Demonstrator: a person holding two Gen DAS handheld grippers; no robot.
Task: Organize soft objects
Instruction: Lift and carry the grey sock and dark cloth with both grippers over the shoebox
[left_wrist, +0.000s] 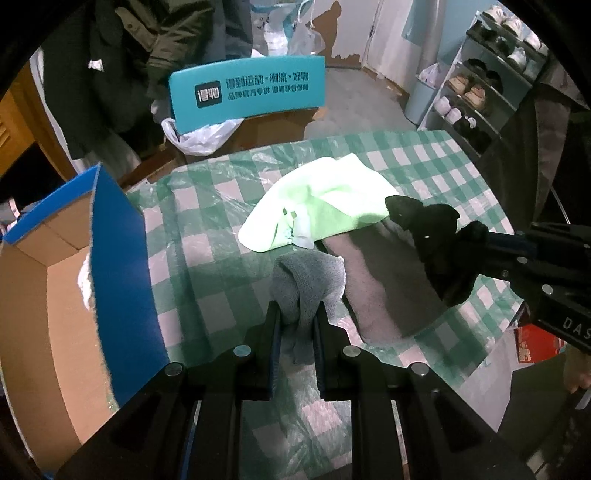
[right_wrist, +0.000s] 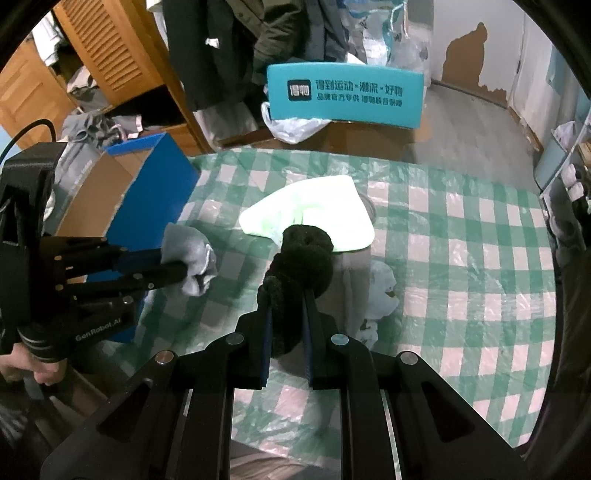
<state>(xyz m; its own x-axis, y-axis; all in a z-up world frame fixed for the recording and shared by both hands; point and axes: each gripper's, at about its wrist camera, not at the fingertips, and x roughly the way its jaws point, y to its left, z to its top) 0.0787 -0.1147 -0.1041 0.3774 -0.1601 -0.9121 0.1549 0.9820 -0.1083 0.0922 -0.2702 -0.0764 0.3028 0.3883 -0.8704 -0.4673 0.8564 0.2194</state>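
The left gripper (left_wrist: 298, 314) is clamped on a grey sock (left_wrist: 306, 284) and the right gripper (right_wrist: 288, 306) on a black sock (right_wrist: 301, 258), both held clear above the checked tablecloth (left_wrist: 424, 166). Each hangs bunched, long axis roughly along the fingers. I'd judge the sorting midway: the open blue box (left_wrist: 122, 236) waits left, while a green cloth (left_wrist: 325, 199) and a brown cloth (left_wrist: 388, 284) beneath it remain.

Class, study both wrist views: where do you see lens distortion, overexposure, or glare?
Left wrist view: fisheye bends the teal sign; dark vignette corners. Right wrist view: the light green cloth is blown out near white; the plastic-covered checked tablecloth shows soft glare.
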